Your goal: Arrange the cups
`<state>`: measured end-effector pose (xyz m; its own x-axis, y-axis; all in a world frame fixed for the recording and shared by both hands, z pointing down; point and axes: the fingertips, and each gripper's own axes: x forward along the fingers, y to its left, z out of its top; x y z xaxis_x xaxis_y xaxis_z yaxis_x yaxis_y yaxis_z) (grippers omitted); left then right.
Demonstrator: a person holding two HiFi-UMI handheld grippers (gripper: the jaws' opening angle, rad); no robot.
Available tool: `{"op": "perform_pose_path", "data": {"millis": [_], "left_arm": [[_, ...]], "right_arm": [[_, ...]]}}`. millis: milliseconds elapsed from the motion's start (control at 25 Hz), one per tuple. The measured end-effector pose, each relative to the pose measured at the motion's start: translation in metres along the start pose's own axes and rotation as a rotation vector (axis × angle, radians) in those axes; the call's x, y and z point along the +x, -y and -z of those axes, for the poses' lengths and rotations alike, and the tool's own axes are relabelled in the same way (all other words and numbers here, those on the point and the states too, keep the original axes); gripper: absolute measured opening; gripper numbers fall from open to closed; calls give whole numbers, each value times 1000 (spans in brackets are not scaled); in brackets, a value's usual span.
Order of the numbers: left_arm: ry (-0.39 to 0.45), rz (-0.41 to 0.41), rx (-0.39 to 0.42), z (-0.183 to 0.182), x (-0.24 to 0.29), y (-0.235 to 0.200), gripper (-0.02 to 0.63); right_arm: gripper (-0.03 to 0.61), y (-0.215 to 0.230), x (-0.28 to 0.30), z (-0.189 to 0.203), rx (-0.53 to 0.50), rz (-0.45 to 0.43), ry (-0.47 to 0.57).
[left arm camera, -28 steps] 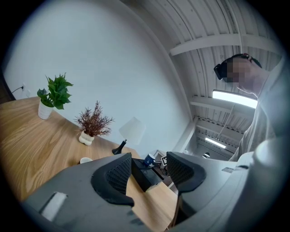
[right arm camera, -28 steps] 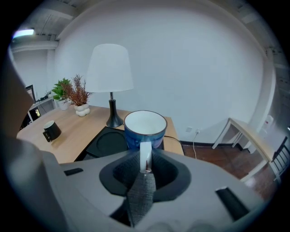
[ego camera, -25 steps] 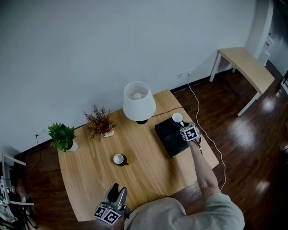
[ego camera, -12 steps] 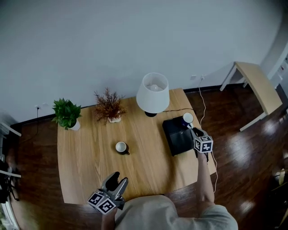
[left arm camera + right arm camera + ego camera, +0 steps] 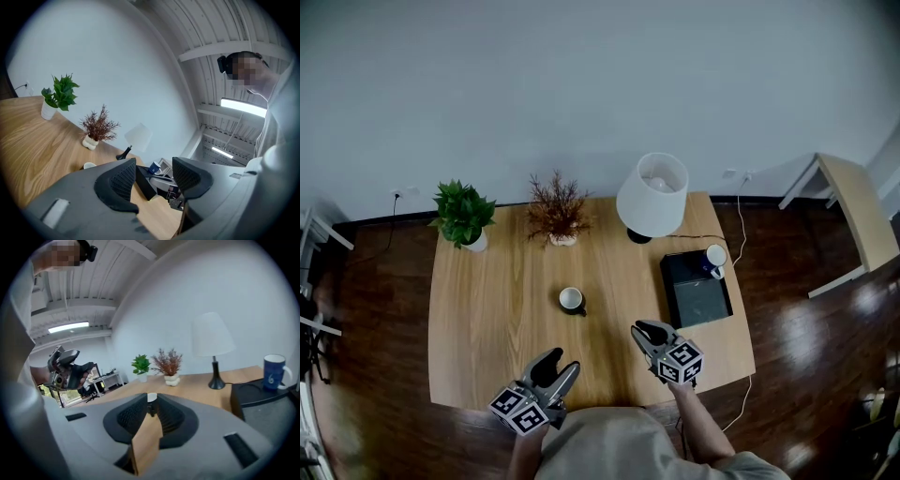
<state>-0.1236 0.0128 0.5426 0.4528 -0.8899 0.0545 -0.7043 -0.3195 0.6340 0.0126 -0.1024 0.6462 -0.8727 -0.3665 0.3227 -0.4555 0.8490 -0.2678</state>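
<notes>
A dark cup with a white inside [image 5: 572,300] stands alone in the middle of the wooden table [image 5: 487,309]. A blue mug [image 5: 715,257] sits at the far right corner of a black box [image 5: 697,292], its handle to the right in the right gripper view [image 5: 275,372]. My right gripper [image 5: 645,329] hovers near the table's front edge, well back from the box, shut with nothing between its jaws [image 5: 151,408]. The dark cup's rim [image 5: 151,397] shows just beyond them. My left gripper [image 5: 560,360] is at the front edge, open and empty [image 5: 153,176].
A white lamp [image 5: 652,194] stands at the back beside the box, its cable running off the right edge. A dried plant [image 5: 558,214] and a green potted plant [image 5: 462,214] line the table's far side. Dark wood floor surrounds the table.
My right gripper has left the blue mug on the black box and swung back to the table's front edge. The left gripper has stayed put. The head view has shifted.
</notes>
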Motion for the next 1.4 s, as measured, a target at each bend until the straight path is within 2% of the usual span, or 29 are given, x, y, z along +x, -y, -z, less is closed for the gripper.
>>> {"op": "perform_pose_path", "data": {"millis": [120,240,680,800,840,920,960,1000,1160,1400], "left_arm": [[14,-11,-6,-1,-5,-5,250],[33,-20,-14,-6,-9,-9,250],[81,-37,-34,-11,-22,-16,250],[96,-42,-37,-14,-26,-18,250],[100,-43,-37,-15,-28,-19,250],[109,-45,-35,-15,-31,-21,250],[112,-46,-34,-15,-32,-22,250],[115,-46,-32,-16,-33,-23,250],[123,-51,-33,-17,-38,-22,250],[134,-66,-25,-19,-45,-22,250]], "right_arm": [[63,-40,21,6,-8,-97,-4],[63,-63,35,10,-13,-146,-17],[63,-83,44,18,-61,-178,-84],[65,-79,51,28,-88,-149,-132],[101,-75,54,33,-98,-126,-148],[127,-62,64,43,-117,-73,-186],[204,-56,72,49,-130,-51,-210],[214,-49,80,56,-146,-36,-240],[214,-28,124,84,-229,0,-372],[212,-6,184,102,-301,75,-535]]}}
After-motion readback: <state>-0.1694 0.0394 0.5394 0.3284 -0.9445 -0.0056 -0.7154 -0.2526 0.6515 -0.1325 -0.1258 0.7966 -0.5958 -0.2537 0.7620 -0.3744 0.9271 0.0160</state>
